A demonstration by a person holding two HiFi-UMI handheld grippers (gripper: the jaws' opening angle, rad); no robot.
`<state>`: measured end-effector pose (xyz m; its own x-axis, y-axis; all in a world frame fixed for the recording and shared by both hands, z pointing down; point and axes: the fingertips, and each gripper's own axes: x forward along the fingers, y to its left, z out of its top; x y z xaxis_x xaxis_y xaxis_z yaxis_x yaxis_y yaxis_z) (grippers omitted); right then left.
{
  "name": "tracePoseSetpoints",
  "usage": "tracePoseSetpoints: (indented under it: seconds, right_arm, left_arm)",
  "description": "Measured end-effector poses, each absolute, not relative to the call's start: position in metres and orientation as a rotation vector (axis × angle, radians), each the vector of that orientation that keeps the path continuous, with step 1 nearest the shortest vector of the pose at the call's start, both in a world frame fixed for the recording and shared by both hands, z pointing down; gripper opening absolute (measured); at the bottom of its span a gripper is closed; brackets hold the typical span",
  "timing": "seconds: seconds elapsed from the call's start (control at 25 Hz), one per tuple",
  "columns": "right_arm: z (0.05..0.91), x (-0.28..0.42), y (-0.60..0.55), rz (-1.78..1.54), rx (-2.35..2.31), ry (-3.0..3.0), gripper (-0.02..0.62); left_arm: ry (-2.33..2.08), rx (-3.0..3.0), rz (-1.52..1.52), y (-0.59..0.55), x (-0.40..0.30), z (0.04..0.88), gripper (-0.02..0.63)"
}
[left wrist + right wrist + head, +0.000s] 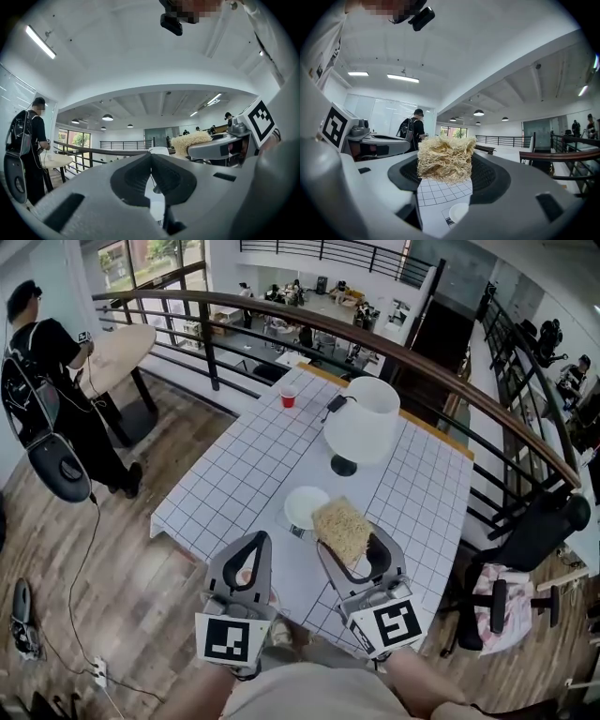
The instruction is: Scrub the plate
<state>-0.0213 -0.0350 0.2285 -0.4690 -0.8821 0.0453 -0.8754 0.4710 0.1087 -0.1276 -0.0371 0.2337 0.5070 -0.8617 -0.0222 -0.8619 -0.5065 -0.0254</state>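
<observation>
Right gripper (445, 164) fingers pinch a tan loofah scrubber (339, 526), raised over the gridded table (234, 474). Left gripper (151, 157) fingers are pressed together with nothing between them. The white plate (306, 506) lies just beyond both sets of fingertips. A white lamp (364, 423) and a red cup (288, 398) stand farther beyond, not blocking the plate.

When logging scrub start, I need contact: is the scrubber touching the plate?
Apart. In the right gripper view, tiled table shows between the scrubber in the right hand-held gripper and the plate below.
</observation>
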Motion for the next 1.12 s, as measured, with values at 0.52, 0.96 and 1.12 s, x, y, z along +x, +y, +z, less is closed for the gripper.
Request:
tracePoseSetpoints:
  seconds: [0.52,0.96,1.12]
  right_arm:
    - [0.251,-0.01,-0.062,-0.029,1.489,-2.645,0.27]
    - [0.298,0.014,-0.12,0.051,1.512,-2.597,0.269]
    - [0.321,0.017,-0.151,0.115,1.516,-2.607,0.27]
  left_arm:
    - [1.594,-2.716,-0.073,-0.062,-0.114,0.254,0.014]
    - [1.581,-2.765,-0.209,-0.119,-0.094,0.3,0.017]
    - [1.513,-2.857,-0.273,-0.143,-0.082,0.332,0.082]
